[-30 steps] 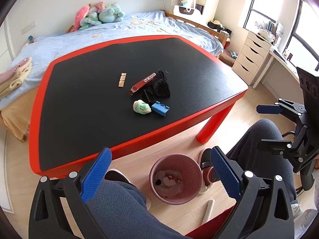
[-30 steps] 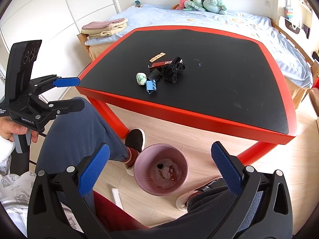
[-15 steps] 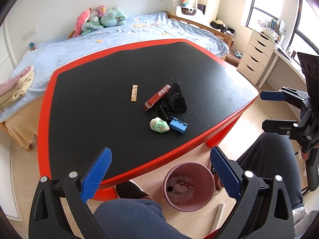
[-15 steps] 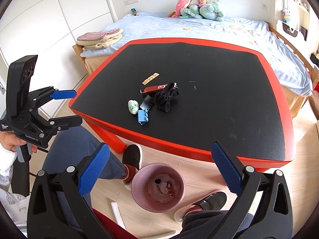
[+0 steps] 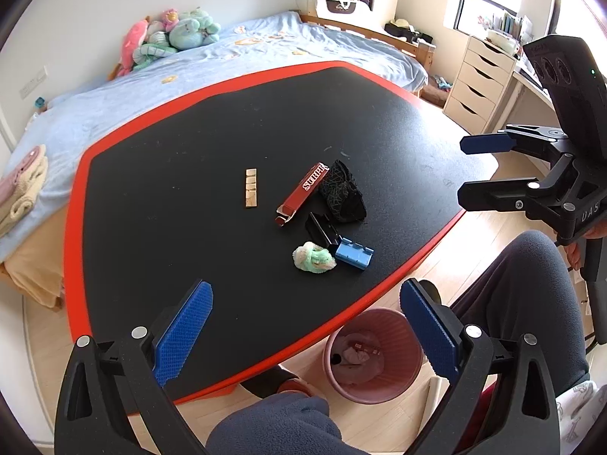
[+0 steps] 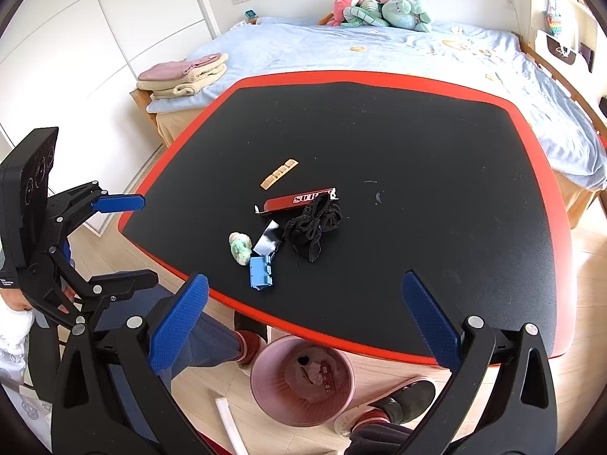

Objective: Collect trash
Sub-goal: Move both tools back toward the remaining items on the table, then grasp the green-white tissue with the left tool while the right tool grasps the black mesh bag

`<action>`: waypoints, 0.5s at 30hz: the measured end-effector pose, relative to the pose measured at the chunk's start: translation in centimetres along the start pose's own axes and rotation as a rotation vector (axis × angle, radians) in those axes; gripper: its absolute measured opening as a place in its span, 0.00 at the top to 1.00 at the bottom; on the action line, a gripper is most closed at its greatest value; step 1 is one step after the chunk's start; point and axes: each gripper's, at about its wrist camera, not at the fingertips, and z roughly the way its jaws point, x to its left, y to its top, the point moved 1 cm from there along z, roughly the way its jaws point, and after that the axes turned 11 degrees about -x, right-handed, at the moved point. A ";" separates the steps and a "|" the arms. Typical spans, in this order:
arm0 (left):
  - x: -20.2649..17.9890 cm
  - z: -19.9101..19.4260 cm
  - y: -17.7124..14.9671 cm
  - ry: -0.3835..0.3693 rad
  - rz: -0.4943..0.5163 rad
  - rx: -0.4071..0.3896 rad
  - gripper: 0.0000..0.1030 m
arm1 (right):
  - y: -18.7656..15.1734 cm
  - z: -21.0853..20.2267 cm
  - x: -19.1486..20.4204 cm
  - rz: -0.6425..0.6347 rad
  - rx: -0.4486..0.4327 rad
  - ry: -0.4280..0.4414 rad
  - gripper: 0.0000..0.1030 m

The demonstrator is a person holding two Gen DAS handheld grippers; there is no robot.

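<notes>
On the black table (image 5: 189, 174) with a red rim lie a red wrapper (image 5: 301, 194) (image 6: 299, 200), a black mesh wad (image 5: 341, 193) (image 6: 315, 227), a black flat piece (image 5: 321, 229) (image 6: 267, 242), a blue plastic piece (image 5: 354, 253) (image 6: 261, 273), a green-white crumpled wad (image 5: 314, 258) (image 6: 240, 247) and a tan strip (image 5: 250, 188) (image 6: 279, 173). A pink bin (image 5: 373, 356) (image 6: 302, 379) with trash stands on the floor under the near edge. My left gripper (image 5: 306, 335) (image 6: 125, 242) and right gripper (image 6: 305, 322) (image 5: 481, 168) are open and empty, near the table's front edge.
A bed (image 6: 379, 49) with plush toys (image 6: 379, 5) stands behind the table. Folded towels (image 6: 182, 76) lie at its corner. A drawer unit (image 5: 478, 83) stands at the right. The person's legs (image 5: 523, 295) and feet (image 6: 398, 398) flank the bin.
Both grippers have risen and moved forward toward the table. The trash items now sit nearer in both views. Both grippers stay open.
</notes>
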 end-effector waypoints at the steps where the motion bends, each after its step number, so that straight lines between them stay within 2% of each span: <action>1: 0.0 0.3 0.0 -0.006 0.005 0.006 0.08 | 0.2 0.4 -0.1 0.001 0.004 0.002 0.03; 15: 0.5 5.0 -0.4 -0.066 0.048 0.082 0.08 | 1.3 6.4 -1.4 0.043 0.070 0.020 0.03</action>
